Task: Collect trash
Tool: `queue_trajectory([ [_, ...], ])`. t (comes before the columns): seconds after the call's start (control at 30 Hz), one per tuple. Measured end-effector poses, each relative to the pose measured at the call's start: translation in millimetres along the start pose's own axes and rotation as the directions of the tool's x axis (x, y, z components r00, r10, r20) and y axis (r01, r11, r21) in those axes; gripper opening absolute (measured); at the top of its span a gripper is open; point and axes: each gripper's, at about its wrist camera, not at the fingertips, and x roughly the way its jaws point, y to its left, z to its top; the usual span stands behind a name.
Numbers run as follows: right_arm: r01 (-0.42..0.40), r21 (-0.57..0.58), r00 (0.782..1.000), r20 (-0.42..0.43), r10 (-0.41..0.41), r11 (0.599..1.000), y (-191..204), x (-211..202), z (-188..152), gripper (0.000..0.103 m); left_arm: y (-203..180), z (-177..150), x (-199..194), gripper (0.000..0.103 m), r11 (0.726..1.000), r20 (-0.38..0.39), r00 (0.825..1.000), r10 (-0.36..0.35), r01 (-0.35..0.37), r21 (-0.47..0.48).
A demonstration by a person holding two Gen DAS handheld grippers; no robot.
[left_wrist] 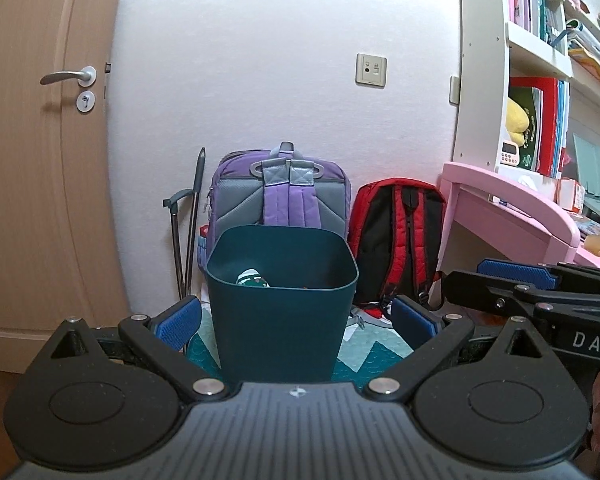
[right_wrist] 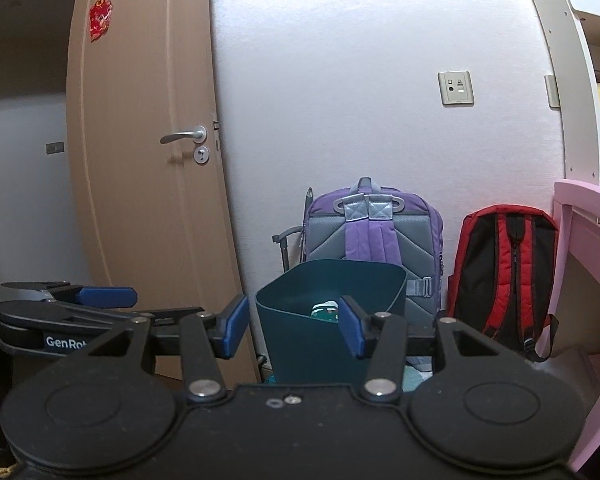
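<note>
Both the left gripper (left_wrist: 296,320) and right gripper (right_wrist: 294,330) hang spread wide and empty before a dark teal wastebasket (left_wrist: 280,312). It stands on the floor against a purple backpack (left_wrist: 280,196), a crumpled wrapper (left_wrist: 253,279) inside.

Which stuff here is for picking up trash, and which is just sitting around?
For the job: bin; the trash inside it; left gripper and right gripper, both open and empty.

Just sitting around: purple backpack; red backpack; pink desk; door.
</note>
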Motion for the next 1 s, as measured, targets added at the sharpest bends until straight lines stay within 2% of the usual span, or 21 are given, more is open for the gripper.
queue_trajectory([
  [0.57, -0.017, 0.014, 1.0, -0.017, 0.018, 1.0, 9, -37, -9, 0.05, -21, -13, -35, 0.102, 1.0, -0.022, 0.999, 0.027, -0.027, 0.006],
  [1.0, -0.018, 0.046, 0.999, -0.034, 0.02, 0.999, 5, -50, 24, 0.05, -35, 24, -53, 0.102, 0.999, -0.021, 0.999, 0.049, -0.049, 0.007],
])
